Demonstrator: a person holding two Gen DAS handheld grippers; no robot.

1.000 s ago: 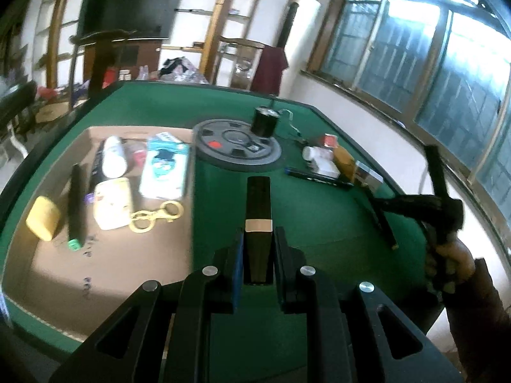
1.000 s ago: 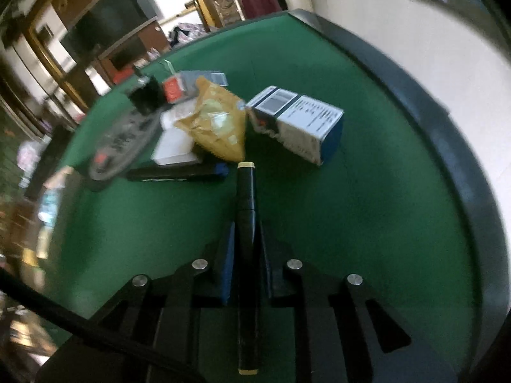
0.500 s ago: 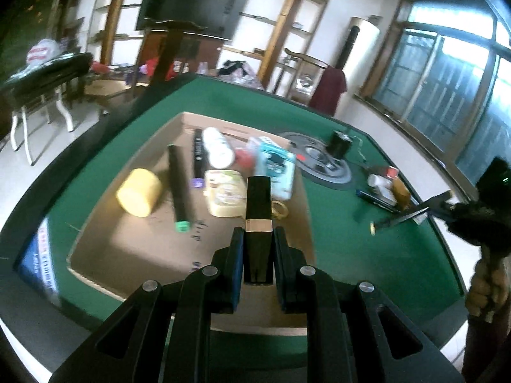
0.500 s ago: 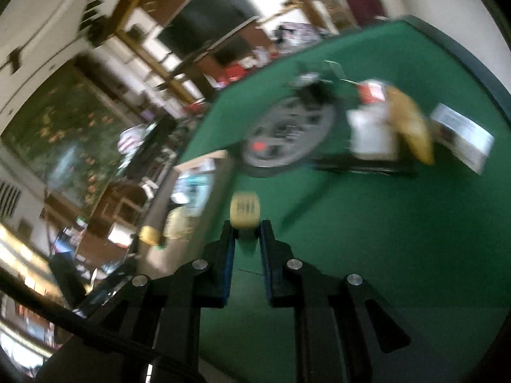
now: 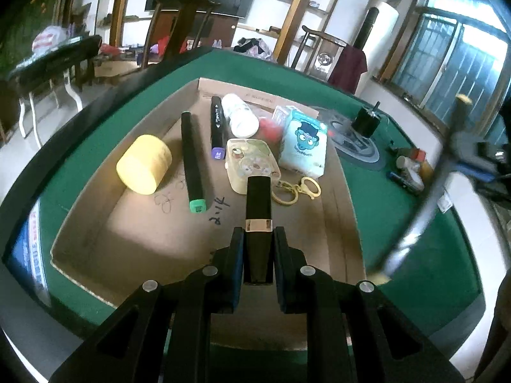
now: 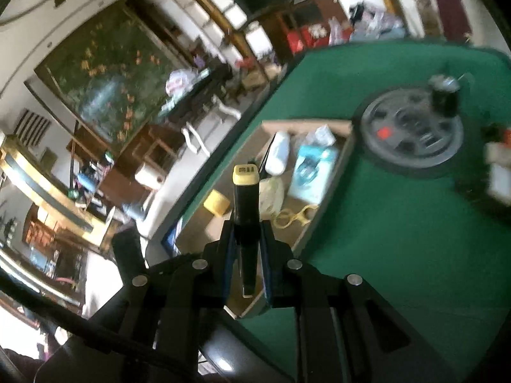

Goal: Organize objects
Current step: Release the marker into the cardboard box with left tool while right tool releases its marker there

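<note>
Since a second ago I am swinging both grippers over the shallow cardboard tray point(image 5: 80, 223) on the green felt tabletop point(image 5: 399, 223). My left gripper point(image 5: 258, 249) is pinching a glossy black, gold-banded tube point(image 5: 258, 204); my right gripper point(image 6: 246, 239) is pinching a black, yellow-capped marker point(image 6: 245, 198). Two more markers, seemingly, are lying inside.

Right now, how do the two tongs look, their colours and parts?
Both the left tongs and the right tongs have a matte black body with angular arms, round silver bolt heads and blue pads on the inner faces of the fingers. No sleeve is clearly visible.
</note>
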